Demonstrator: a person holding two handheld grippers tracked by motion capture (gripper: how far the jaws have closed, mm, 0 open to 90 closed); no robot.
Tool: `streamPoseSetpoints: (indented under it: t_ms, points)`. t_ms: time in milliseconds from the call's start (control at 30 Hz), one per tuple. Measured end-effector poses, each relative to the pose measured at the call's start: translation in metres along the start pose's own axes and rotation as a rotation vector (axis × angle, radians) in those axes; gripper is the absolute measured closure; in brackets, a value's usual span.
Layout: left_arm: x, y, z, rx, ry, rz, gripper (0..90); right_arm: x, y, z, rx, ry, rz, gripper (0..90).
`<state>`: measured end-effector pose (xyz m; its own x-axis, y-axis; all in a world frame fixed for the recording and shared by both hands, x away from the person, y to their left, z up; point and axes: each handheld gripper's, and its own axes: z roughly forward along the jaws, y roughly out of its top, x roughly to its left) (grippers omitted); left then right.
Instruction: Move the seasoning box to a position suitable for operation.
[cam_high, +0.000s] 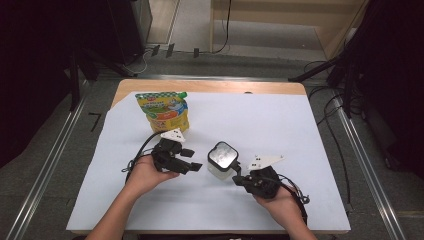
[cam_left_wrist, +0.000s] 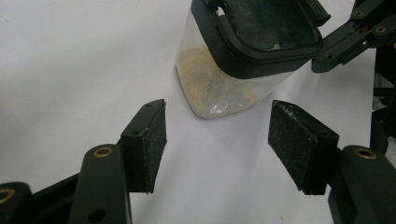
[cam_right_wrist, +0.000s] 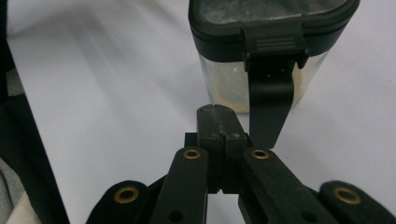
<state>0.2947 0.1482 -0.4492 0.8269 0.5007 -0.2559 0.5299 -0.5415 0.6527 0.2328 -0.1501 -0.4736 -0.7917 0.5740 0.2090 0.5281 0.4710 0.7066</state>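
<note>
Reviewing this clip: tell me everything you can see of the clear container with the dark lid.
The container is a small, square-sided jar with rounded corners, clear walls that look like plastic, and a dark lid with a glossy top. A latch flap hangs down one side. A thin layer of pale tan powder lies inside. It stands upright on the white sheet, between the left gripper, open and short of it, and the right gripper, shut, by the flap; contact is unclear.
</note>
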Motion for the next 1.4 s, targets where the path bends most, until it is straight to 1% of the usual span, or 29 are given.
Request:
streamPoseSetpoints:
  t_ms: [67,133,200,233,300,433,600,667,767,867,900,1000,1033,1067,1100,1133,1167,1200,1233,1267,1300,1333,1367,1400]
  points:
    - [0.000,0.000,0.001,0.010,0.007,-0.002,38.1,-0.001,0.000,0.003,0.009,-0.001,0.006,90.0]
    - [-0.001,0.000,0.002,0.008,0.003,-0.006,38.1,-0.003,0.001,0.005,0.011,-0.003,0.016,90.0]
    - [-0.002,0.000,0.002,0.005,0.000,0.008,38.2,-0.006,0.001,0.006,0.015,-0.015,0.022,90.0]
    - [-0.002,0.000,0.002,-0.002,-0.003,0.012,38.2,-0.008,0.000,0.007,0.015,-0.006,0.023,90.0]
    - [-0.003,0.001,0.002,-0.011,-0.007,0.012,38.2,-0.008,0.000,0.007,0.018,-0.009,0.022,90.0]
    - [-0.003,0.001,0.002,-0.004,-0.007,0.012,38.1,-0.011,0.000,0.007,0.021,-0.007,0.033,90.0]
    - [-0.003,0.001,0.003,0.000,-0.009,0.013,38.1,-0.018,-0.001,0.004,0.014,-0.025,0.051,90.0]
    - [-0.003,0.001,0.003,0.001,-0.001,0.014,38.0,-0.022,-0.001,0.003,0.009,-0.034,0.066,90.0]
    - [-0.003,0.001,0.003,-0.004,-0.006,0.014,38.0,-0.029,-0.002,0.001,0.005,-0.045,0.085,90.0]
    - [-0.004,0.002,0.004,0.001,-0.006,0.014,38.0,-0.036,-0.002,-0.001,-0.002,-0.062,0.105,90.0]
    - [-0.004,0.002,0.004,0.003,-0.008,0.015,38.0,-0.036,-0.002,-0.001,-0.002,-0.062,0.105,90.0]
    - [-0.005,0.005,0.007,0.014,-0.019,0.013,38.5,-0.041,-0.002,-0.004,-0.009,-0.079,0.117,90.0]
    - [-0.005,0.007,0.009,0.016,-0.026,0.017,37.9,-0.043,-0.002,-0.005,-0.013,-0.084,0.120,90.0]
    - [-0.008,0.012,0.013,0.009,-0.031,0.048,35.8,-0.048,-0.003,-0.007,-0.023,-0.089,0.135,90.0]
    - [-0.008,0.012,0.013,0.009,-0.031,0.048,33.8,-0.048,-0.003,-0.007,-0.023,-0.089,0.135,90.0]
    - [-0.010,0.014,0.015,0.002,-0.033,0.068,33.8,-0.049,-0.003,-0.007,-0.025,-0.091,0.147,90.0]
    - [-0.011,0.016,0.017,-0.001,-0.032,0.086,29.7,-0.052,-0.003,-0.010,-0.031,-0.095,0.151,90.0]
    - [-0.012,0.018,0.019,0.005,-0.047,0.090,27.6,-0.053,-0.003,-0.012,-0.036,-0.095,0.154,90.0]
    - [-0.012,0.018,0.019,0.005,-0.047,0.090,25.8,-0.053,-0.003,-0.012,-0.036,-0.095,0.154,90.0]
    - [-0.011,0.019,0.020,0.004,-0.074,0.097,25.8,-0.053,-0.003,-0.014,-0.042,-0.096,0.155,90.0]
    - [-0.012,0.021,0.021,0.008,-0.076,0.108,23.2,-0.054,-0.003,-0.020,-0.055,-0.103,0.167,90.0]
    - [-0.011,0.024,0.021,0.008,-0.079,0.123,23.2,-0.054,-0.003,-0.020,-0.055,-0.103,0.167,90.0]
    - [-0.010,0.027,0.021,0.004,-0.088,0.126,21.3,-0.057,-0.003,-0.027,-0.068,-0.111,0.175,90.0]
    - [-0.008,0.030,0.021,0.006,-0.103,0.129,21.3,-0.057,-0.003,-0.027,-0.068,-0.111,0.175,90.0]
